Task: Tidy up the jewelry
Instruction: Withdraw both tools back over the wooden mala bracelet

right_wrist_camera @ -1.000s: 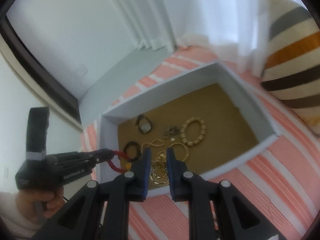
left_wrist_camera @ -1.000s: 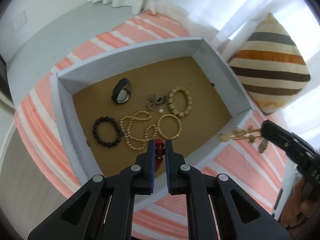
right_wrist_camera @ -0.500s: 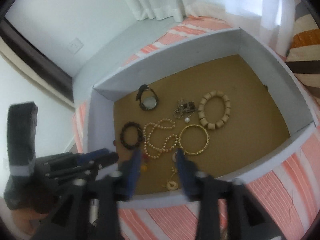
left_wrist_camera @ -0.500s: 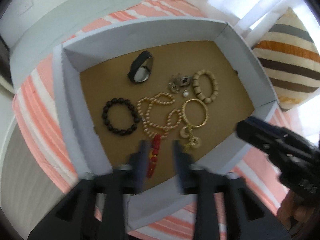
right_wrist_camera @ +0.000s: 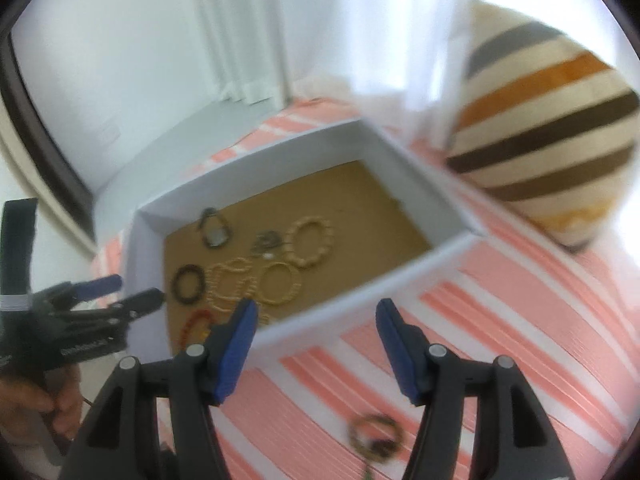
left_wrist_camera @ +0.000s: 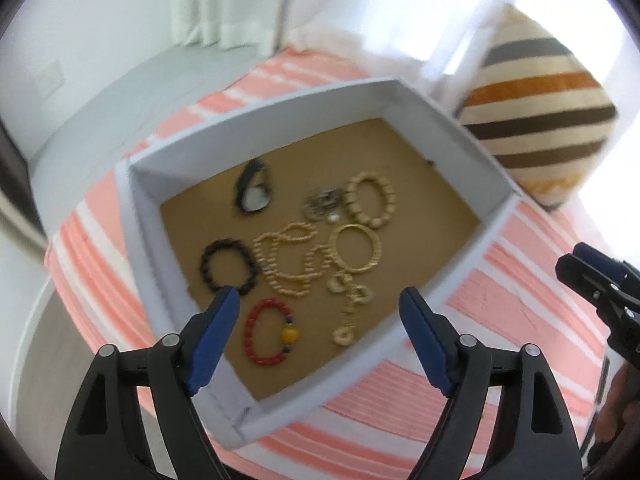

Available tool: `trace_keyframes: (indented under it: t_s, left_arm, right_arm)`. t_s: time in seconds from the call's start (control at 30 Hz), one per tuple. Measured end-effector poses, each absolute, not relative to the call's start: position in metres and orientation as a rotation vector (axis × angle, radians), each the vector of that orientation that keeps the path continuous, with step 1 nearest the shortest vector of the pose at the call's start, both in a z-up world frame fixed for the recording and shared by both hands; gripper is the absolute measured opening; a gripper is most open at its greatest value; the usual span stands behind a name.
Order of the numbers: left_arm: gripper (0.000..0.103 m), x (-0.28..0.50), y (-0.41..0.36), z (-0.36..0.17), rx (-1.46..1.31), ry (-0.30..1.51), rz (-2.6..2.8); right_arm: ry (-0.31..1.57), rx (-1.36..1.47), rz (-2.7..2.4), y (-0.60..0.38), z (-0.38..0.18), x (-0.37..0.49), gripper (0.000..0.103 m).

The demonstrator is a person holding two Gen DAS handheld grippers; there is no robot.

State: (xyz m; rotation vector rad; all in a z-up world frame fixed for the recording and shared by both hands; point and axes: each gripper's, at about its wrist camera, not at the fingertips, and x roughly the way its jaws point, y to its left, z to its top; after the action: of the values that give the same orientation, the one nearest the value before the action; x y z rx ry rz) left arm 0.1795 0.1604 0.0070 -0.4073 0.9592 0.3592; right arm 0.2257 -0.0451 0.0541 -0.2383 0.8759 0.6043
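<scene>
A white box (left_wrist_camera: 472, 136) with a brown floor holds several pieces of jewelry. A red bead bracelet (left_wrist_camera: 269, 336) and gold earrings (left_wrist_camera: 352, 308) lie near its front wall, with a black bead bracelet (left_wrist_camera: 227, 266), a pearl necklace (left_wrist_camera: 290, 262), a gold bangle (left_wrist_camera: 354, 248), a beige bracelet (left_wrist_camera: 370, 200) and a black watch (left_wrist_camera: 253, 192) behind. My left gripper (left_wrist_camera: 320, 304) is open and empty above the box front. My right gripper (right_wrist_camera: 314, 316) is open and empty over the striped cloth; a dark bracelet (right_wrist_camera: 374, 436) lies below it. The box also shows in the right wrist view (right_wrist_camera: 416, 176).
The box sits on a pink-and-white striped cloth (left_wrist_camera: 520, 312) over a round table. A striped cushion (left_wrist_camera: 540, 120) stands at the back right, also in the right wrist view (right_wrist_camera: 552, 128). White curtains (right_wrist_camera: 240, 28) and a grey floor lie behind.
Both grippers opened and pulled back. The red bracelet left the left gripper and the gold earrings left the right gripper; both now lie in the box.
</scene>
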Motion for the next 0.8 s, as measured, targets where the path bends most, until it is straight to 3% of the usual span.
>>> trace_keyframes:
  t_s: [0.3,0.53,0.8]
  left_arm:
    - [0.083,0.196,0.074,0.012,-0.322,1.053,0.067]
    - [0.090,0.194,0.023,-0.004,-0.113,1.210,0.026]
    - [0.090,0.194,0.013,-0.023,-0.186,1.251,-0.061]
  right_arm:
    - [0.813,-0.196,0.406,-0.146,0.071,0.179,0.063]
    - [0.929,-0.151,0.337,-0.190,0.043,0.157,0.063]
    - [1.007,-0.104,0.365,-0.196,-0.003,0.135,0.063]
